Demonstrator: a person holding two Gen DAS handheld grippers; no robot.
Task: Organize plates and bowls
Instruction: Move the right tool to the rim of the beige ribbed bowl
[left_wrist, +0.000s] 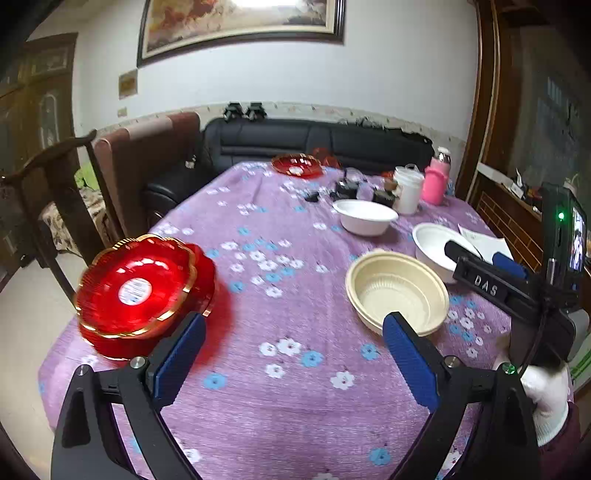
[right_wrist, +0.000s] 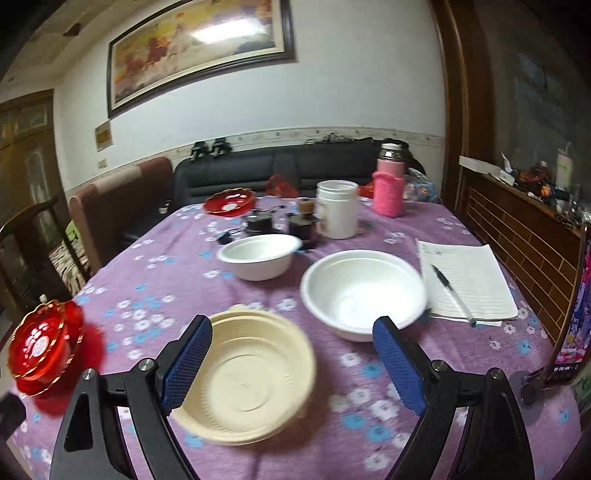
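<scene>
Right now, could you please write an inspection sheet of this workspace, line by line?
Surface: table under purple flowered cloth.
Job's things: red plates stacked at near left edge; another red plate far; cream bowl and two white bowls apart.
Clutter: white jar, pink bottle, notepad with pen, small dark items.
Grippers: left gripper and right gripper open, empty.
Cables: nothing seen on table.
Surroundings: sofa, chairs, painting.

Purple flowered tablecloth (left_wrist: 295, 229), red gold-rimmed plates (left_wrist: 136, 284), cream bowl (right_wrist: 243, 376) (two others white).
</scene>
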